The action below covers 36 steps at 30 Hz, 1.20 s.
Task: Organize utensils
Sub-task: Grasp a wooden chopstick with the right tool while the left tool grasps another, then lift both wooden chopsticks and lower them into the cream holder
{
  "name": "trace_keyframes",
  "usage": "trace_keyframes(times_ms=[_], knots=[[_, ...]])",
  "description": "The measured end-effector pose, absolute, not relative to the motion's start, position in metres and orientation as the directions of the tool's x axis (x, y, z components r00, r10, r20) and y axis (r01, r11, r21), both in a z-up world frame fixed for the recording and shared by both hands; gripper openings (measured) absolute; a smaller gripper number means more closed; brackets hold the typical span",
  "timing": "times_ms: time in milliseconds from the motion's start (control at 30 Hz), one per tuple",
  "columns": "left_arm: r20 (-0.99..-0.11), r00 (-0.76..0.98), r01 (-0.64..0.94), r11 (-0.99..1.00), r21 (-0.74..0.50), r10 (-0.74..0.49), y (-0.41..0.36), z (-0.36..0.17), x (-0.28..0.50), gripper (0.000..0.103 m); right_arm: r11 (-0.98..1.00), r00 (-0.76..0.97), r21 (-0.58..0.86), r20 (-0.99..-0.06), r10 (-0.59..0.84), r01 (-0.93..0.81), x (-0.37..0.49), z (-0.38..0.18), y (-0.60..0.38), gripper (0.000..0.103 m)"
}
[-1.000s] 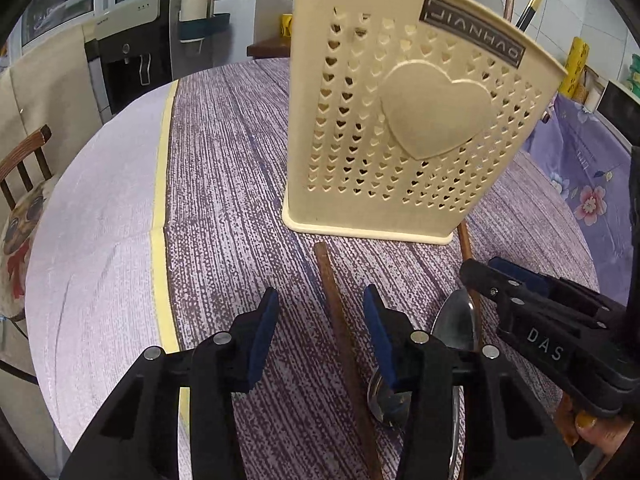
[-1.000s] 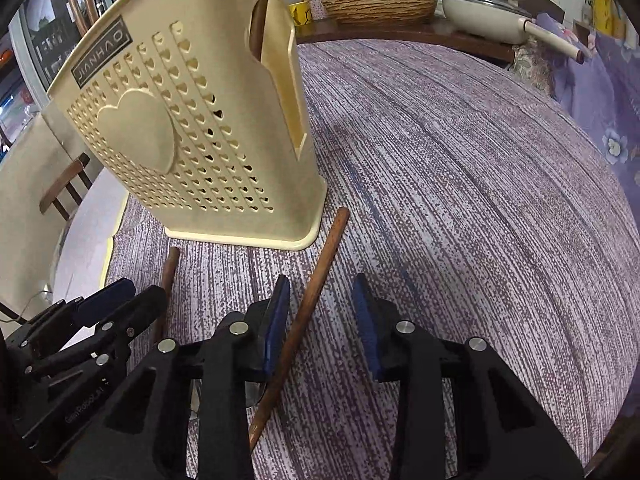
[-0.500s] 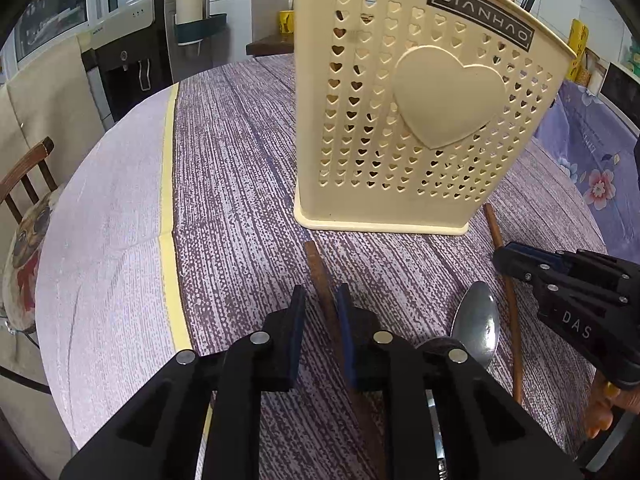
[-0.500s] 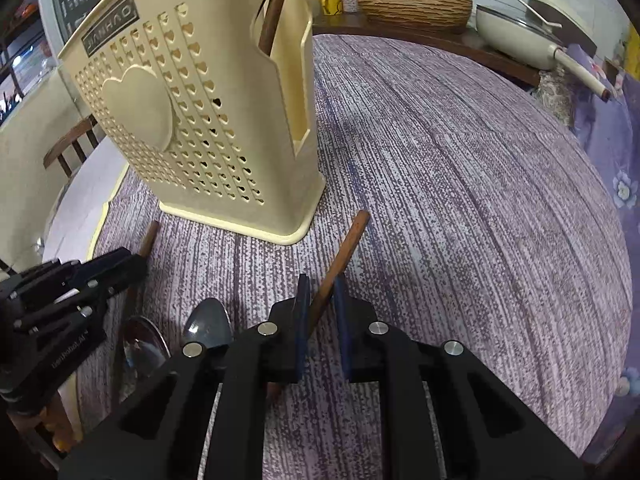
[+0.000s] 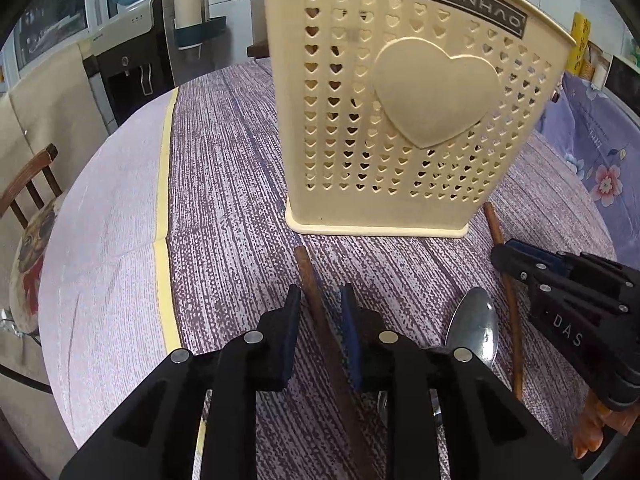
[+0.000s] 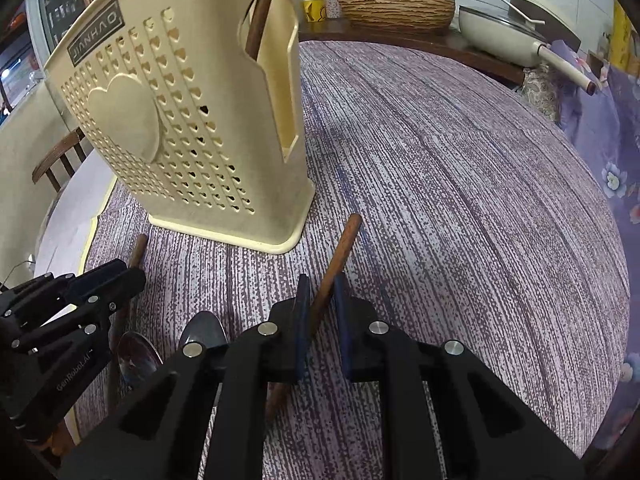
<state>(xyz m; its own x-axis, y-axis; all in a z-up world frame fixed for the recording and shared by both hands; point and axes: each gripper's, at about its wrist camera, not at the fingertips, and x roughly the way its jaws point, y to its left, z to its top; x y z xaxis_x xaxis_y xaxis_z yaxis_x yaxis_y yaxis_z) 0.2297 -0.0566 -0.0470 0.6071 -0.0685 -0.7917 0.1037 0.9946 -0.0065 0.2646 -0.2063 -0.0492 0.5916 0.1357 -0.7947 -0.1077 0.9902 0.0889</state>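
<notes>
both grippers, wide a second ago, now clamped on wooden chopsticks: left gripper [image 5: 320, 312], right gripper [image 6: 320, 300]; "jianhao" holder [image 5: 400, 120]

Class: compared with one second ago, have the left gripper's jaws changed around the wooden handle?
Yes. The left gripper has narrowed around the wooden handle lying before the cream utensil holder.

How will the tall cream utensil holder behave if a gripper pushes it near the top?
The cream utensil holder is tall on a narrow base, so it would probably tip rather than slide. Its perforated plastic walls suggest it is light. The textured tablecloth may grip its base.
</notes>
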Motion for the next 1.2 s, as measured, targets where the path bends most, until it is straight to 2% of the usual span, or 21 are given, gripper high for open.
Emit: trace_keyframes(times_ms=[133, 300, 733, 1000, 1200], knots=[[-0.79, 0.609, 0.096, 0.995, -0.013, -0.069, -0.054, -0.046, 0.229, 0.011, 0.981, 0.582, 0.17, -0.791, 0.19, -0.09, 0.265, -0.048, -0.217, 0.011], [-0.794, 0.6, 0.104, 0.994, -0.042, -0.096, -0.049, -0.046, 0.231, 0.01, 0.965, 0.563, 0.252, -0.788, 0.248, -0.073, 0.268, -0.048, -0.23, 0.008], [-0.795, 0.596, 0.104, 0.992, -0.067, -0.116, -0.045, -0.046, 0.232, 0.009, 0.965, 0.566, 0.248, -0.785, 0.253, -0.087, 0.264, -0.048, -0.226, 0.008], [-0.77, 0.618, 0.105, 0.987, -0.118, -0.158, -0.041, -0.039, 0.228, 0.008, 0.937, 0.599, 0.335, -0.733, 0.323, -0.096, 0.259, -0.039, -0.242, 0.008], [-0.713, 0.674, 0.115, 0.981, -0.156, -0.192, -0.035, -0.013, 0.215, 0.008, 0.902, 0.647, 0.404, -0.649, 0.4, -0.152, 0.244, -0.015, -0.253, 0.008]])
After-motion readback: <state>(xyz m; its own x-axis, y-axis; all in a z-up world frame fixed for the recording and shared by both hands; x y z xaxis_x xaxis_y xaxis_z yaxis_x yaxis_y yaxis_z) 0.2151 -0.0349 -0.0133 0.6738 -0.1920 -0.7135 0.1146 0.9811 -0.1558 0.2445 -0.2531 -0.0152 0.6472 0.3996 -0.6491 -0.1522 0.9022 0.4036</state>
